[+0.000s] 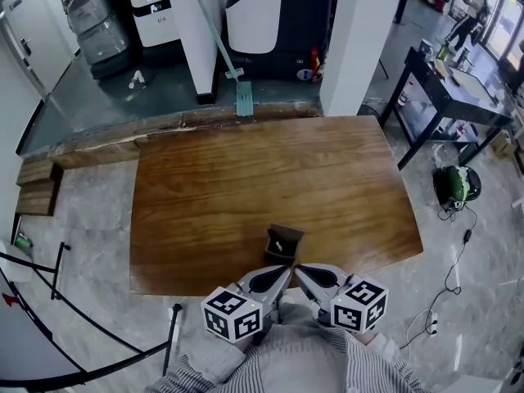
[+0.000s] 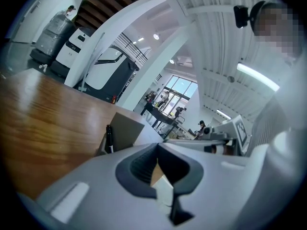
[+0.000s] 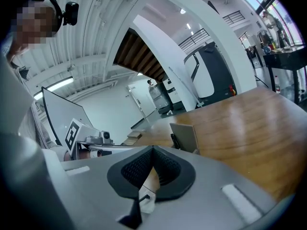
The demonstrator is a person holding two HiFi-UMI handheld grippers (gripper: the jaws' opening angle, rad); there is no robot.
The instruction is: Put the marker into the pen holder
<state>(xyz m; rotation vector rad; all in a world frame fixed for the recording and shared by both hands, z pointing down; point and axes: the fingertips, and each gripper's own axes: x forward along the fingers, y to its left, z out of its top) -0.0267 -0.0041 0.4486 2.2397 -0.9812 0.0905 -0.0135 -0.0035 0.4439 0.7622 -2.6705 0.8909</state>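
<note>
Bench: the wide wooden top carries only one thing, the pen holder, which stands close to my edge of it, so I can work without leaning out; the rest of the wood beyond the pen holder is bare.

Pen holder: a small dark box, upright with its mouth facing up. It sits just ahead of both gripper tips and roughly midway between them, which suits a drop from above by either side.

Left gripper: I hold it low and drawn back toward my body, on the near-left of the pen holder and clear of it. Its jaws are pressed together at the tips with nothing caught between them, so I judge its part is over.

Right gripper: it mirrors the other on the near-right of the pen holder, angled in so the two tips nearly meet. Its jaws are likewise closed on nothing. I keep it back so it cannot knock the box over.

Marker: a slim black stick with a pale band. It stands nearly upright against one wall of the pen holder and, as far as I can judge, inside it; the box wall props it, which is why it does not lie flat. By that reading the task looks done.
</note>
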